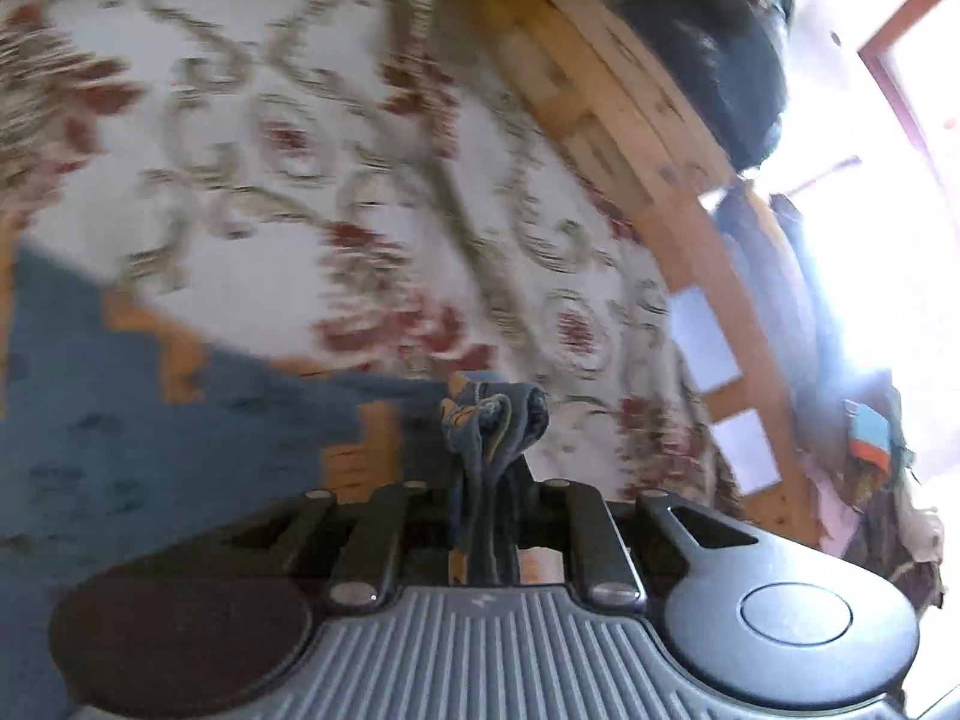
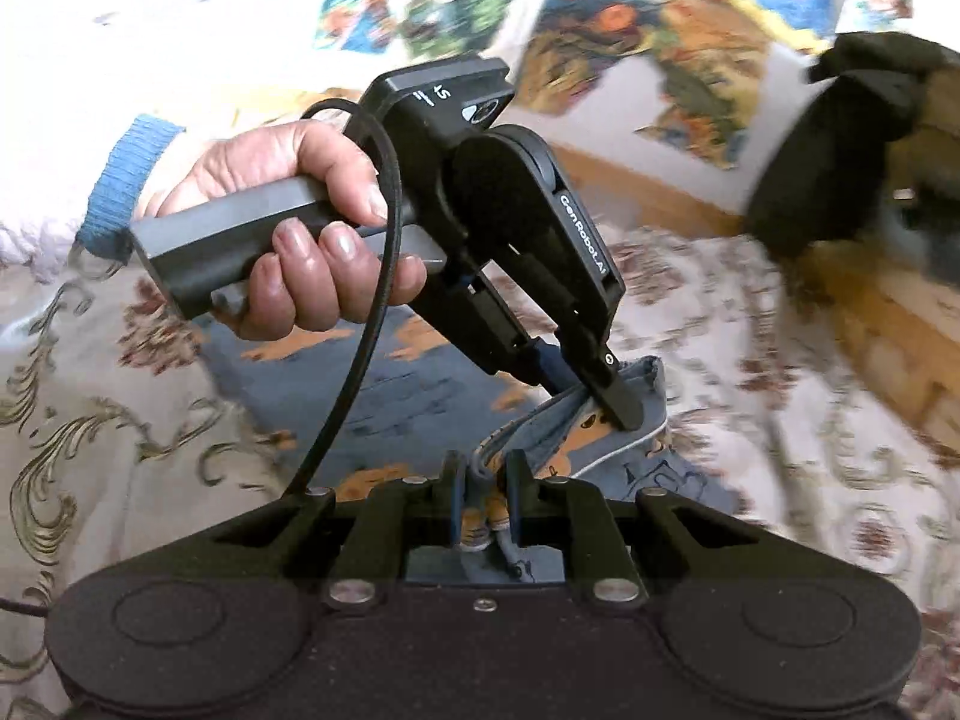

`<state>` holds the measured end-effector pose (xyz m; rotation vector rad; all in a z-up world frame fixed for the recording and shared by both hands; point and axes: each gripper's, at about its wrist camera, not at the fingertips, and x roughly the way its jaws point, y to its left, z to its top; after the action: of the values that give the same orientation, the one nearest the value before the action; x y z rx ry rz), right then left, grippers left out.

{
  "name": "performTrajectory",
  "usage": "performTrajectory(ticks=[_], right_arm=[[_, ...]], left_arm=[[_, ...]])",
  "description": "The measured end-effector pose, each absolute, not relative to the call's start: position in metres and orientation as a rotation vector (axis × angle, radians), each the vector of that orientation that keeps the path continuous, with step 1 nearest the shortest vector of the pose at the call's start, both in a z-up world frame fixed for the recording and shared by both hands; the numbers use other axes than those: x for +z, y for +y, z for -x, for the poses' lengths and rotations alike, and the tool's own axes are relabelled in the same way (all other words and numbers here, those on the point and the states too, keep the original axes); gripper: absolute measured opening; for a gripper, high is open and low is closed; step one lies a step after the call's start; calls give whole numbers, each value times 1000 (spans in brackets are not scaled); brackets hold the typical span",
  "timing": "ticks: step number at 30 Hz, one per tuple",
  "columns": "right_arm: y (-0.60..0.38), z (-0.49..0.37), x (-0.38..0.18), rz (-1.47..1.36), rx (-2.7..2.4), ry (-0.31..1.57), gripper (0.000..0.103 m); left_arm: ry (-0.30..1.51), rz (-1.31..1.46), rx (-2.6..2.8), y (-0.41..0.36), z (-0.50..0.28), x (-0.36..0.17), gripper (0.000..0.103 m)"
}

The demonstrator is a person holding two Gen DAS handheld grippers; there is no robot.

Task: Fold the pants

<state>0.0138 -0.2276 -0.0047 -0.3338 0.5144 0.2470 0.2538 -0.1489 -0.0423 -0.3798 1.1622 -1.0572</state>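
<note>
Pants, blue, on bed: both grippers' fingers clenched on bunched hem. Risk: 1 thin pinch slipping, fold skewing.

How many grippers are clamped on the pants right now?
2. The left gripper pinches the pants at the cuff edge; the right gripper grips bunched fabric just beside it, both over the bedspread.

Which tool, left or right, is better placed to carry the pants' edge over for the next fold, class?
Probably neither: both grip the blue, orange-printed fabric pants. The left tool and the right tool pinch the same bunched edge side by side above the floral bedspread, so they should move together.
</note>
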Motion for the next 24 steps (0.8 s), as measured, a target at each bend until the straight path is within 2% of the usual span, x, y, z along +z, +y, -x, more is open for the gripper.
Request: performTrajectory(ticks=[3,4,6,7,8,9,11,15,19,24], right_arm=[[-214,-27,-21,328,288,558,16],[-209,-30,-24,339,292,568,17],[-203,-30,-26,356,300,561,21],[-201,-28,-26,364,301,551,32],[-199,-27,-26,377,294,547,40],[-199,-25,-26,385,289,549,43],[-199,-23,-28,387,276,563,46],[-197,-28,-36,429,280,601,48],[-192,-31,-44,450,293,626,47],[-188,-35,-51,479,282,634,40]], left_arm=[[1153,355,-998,-129,-257,-63,16],[1155,349,-975,-125,-259,-69,20],[1163,350,-950,-117,-261,-77,34],[1165,355,-946,-114,-262,-80,44],[1160,363,-950,-110,-263,-81,47],[1155,367,-957,-108,-263,-82,53],[1157,373,-969,-108,-264,-83,56],[1175,375,-966,-109,-264,-87,52],[1205,356,-911,-113,-265,-89,33],[1213,337,-867,-115,-264,-89,20]])
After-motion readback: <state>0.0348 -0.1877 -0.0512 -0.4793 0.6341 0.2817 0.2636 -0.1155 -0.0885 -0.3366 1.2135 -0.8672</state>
